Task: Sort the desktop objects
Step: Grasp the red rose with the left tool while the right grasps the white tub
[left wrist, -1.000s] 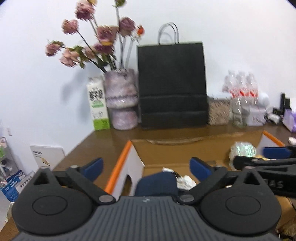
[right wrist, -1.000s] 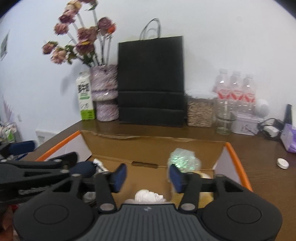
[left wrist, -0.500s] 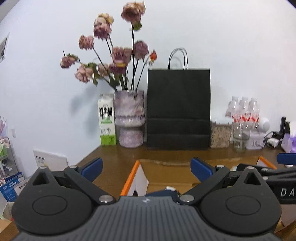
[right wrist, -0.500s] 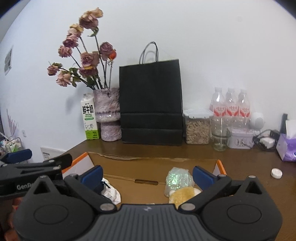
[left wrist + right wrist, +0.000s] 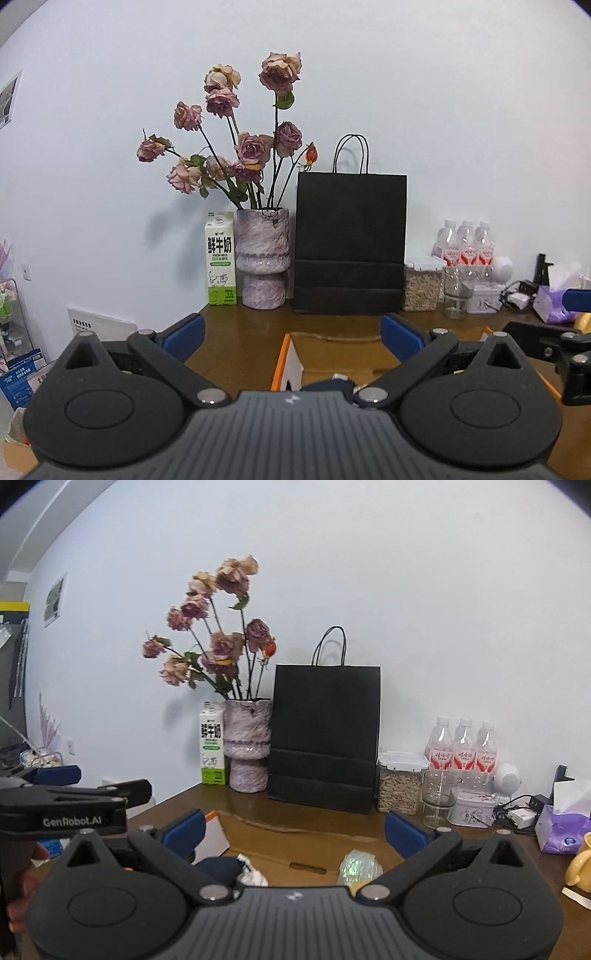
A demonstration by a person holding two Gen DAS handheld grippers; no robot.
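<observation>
Right wrist: black paper bag point(image 5: 325, 734) behind cardboard box point(image 5: 295, 836).

Three water bottles point(image 5: 462, 746), one black paper bag point(image 5: 325, 734), one milk carton point(image 5: 212, 744), one vase point(image 5: 246, 746), one cardboard box point(image 5: 295, 843).

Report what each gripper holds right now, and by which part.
Nothing is held. The left gripper and the right gripper both stand wide open, with only air between their blue fingers above the cardboard box.

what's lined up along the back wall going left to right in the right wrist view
milk carton → vase of dried roses → black paper bag → clear container of seeds → glass jar → white tin → purple tissue box
</observation>
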